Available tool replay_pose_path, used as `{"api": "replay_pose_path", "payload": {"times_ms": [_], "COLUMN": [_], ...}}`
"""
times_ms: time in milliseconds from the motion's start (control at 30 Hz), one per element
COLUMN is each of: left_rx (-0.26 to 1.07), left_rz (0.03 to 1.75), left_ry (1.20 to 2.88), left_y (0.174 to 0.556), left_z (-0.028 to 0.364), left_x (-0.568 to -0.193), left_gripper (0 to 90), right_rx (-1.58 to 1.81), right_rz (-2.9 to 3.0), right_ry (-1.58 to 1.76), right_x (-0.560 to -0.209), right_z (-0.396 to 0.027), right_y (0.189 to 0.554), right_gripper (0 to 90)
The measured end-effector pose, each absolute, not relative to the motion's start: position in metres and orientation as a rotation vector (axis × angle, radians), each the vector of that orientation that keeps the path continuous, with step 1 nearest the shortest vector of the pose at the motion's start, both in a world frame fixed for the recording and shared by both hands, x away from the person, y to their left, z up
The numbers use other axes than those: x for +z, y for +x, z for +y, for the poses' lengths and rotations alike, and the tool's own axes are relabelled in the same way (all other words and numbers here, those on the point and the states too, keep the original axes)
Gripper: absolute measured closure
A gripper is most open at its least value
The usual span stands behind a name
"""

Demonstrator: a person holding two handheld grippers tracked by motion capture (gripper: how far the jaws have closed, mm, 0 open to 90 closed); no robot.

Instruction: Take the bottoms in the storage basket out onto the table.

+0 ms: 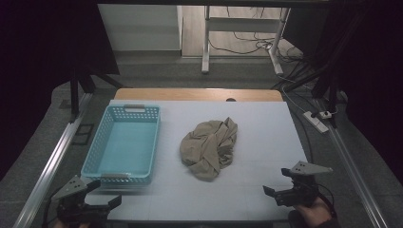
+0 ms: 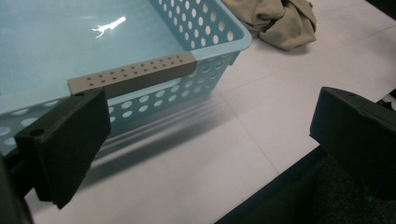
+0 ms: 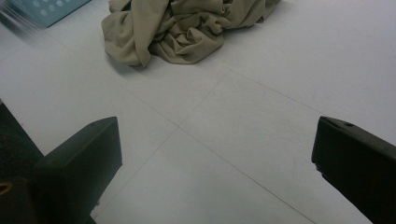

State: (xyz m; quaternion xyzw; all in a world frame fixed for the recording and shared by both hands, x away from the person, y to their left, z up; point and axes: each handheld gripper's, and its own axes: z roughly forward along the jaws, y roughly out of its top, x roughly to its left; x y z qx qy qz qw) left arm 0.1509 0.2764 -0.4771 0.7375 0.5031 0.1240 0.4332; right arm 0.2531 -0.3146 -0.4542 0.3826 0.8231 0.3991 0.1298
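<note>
A crumpled beige cloth [image 1: 209, 147] lies in a heap at the middle of the white table [image 1: 266, 123]. To its left stands an empty light-blue perforated basket [image 1: 124, 142] with grey handles. My left gripper [image 1: 105, 194] hovers open at the table's near left corner, just in front of the basket [image 2: 196, 32]; nothing is between its jaws. My right gripper [image 1: 277, 183] is open at the near right, apart from the cloth [image 3: 187, 28], with bare table between its jaws. The cloth [image 2: 280, 21] also lies beyond the basket in the left gripper view.
A wooden strip [image 1: 199, 94] edges the table's far side. Metal rails [image 1: 52, 161] run along both sides. Beyond stand a white desk frame [image 1: 206, 42], floor cables and a power strip [image 1: 317, 119] at right. Dark curtains hang on both sides.
</note>
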Motion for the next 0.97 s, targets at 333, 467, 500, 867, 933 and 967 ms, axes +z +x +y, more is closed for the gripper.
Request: {"api": "replay_pose_path", "payload": {"times_ms": [333, 467, 500, 867, 933, 967], "left_rx": [0.329, 0.330, 0.329, 0.312, 0.308, 0.302], "left_rz": [1.280, 1.283, 1.285, 1.313, 1.310, 1.312], "left_ry": [1.870, 1.890, 1.899, 1.951, 1.949, 1.942], "left_y": [0.145, 0.143, 0.143, 0.138, 0.138, 0.139], "left_z": [0.277, 0.276, 0.276, 0.274, 0.275, 0.275], "left_x": [-0.477, -0.478, -0.478, -0.479, -0.479, -0.478], "left_gripper": [0.0, 0.0, 0.0, 0.0, 0.0, 0.0], "right_rx": [1.153, 1.150, 1.149, 1.149, 1.148, 1.146], "right_rz": [2.399, 2.399, 2.400, 2.399, 2.398, 2.400], "right_ry": [1.107, 1.105, 1.104, 1.105, 1.108, 1.107], "right_x": [-0.454, -0.454, -0.454, -0.454, -0.455, -0.455], "right_z": [-0.313, -0.312, -0.312, -0.312, -0.312, -0.312], "right_y": [0.254, 0.255, 0.255, 0.255, 0.255, 0.255], "right_gripper": [1.4, 1.4, 1.4, 1.4, 1.4, 1.4]}}
